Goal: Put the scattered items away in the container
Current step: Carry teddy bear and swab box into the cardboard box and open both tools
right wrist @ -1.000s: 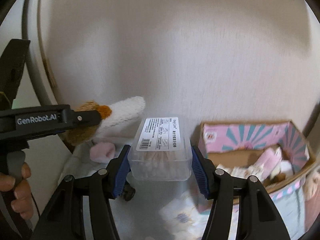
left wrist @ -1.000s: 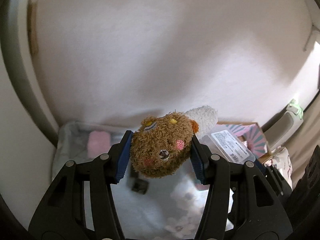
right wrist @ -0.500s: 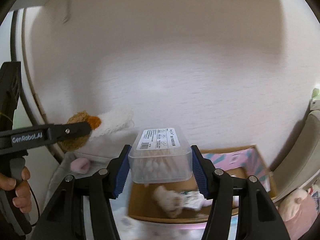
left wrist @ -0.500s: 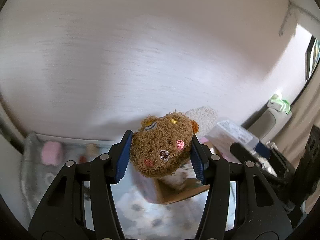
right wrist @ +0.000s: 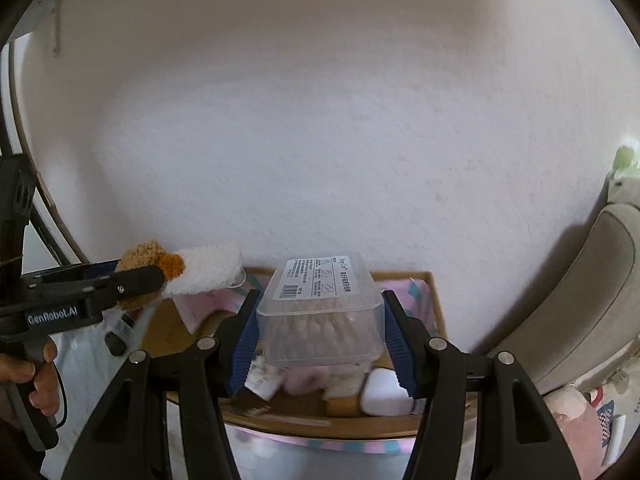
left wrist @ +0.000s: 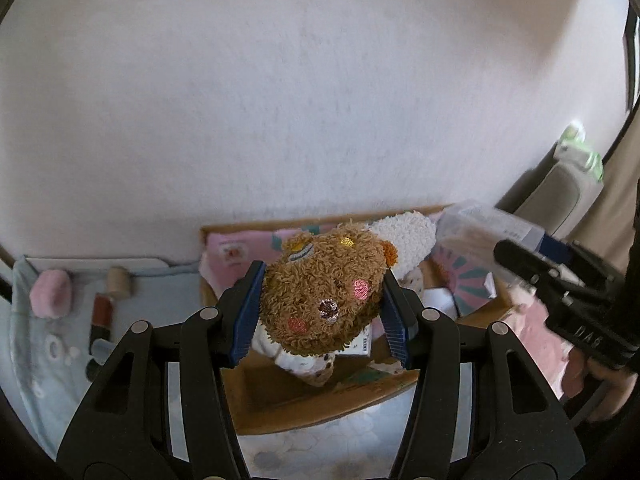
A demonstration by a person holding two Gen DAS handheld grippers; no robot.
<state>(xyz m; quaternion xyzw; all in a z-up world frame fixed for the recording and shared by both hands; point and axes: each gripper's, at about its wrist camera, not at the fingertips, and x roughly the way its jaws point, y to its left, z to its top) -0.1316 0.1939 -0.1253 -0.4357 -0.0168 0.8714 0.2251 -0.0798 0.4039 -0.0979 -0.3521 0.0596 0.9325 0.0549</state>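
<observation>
The cardboard box (left wrist: 248,404) by the wall already holds several small items. Above it the left tool (left wrist: 320,312) pinches a brown plush toy (left wrist: 324,296), and the right tool (right wrist: 318,330) pinches a clear plastic case of cotton swabs (right wrist: 320,320); neither is released yet. On the blue cloth (left wrist: 24,344) a pink puff (left wrist: 50,292), a small wooden spool (left wrist: 119,282) and a dark tube (left wrist: 100,316) remain to collect.

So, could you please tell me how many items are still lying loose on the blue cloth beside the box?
4 visible: a pink puff, a small wooden spool, a brown tube, and a dark piece below it. The gripper may hide more.
</observation>
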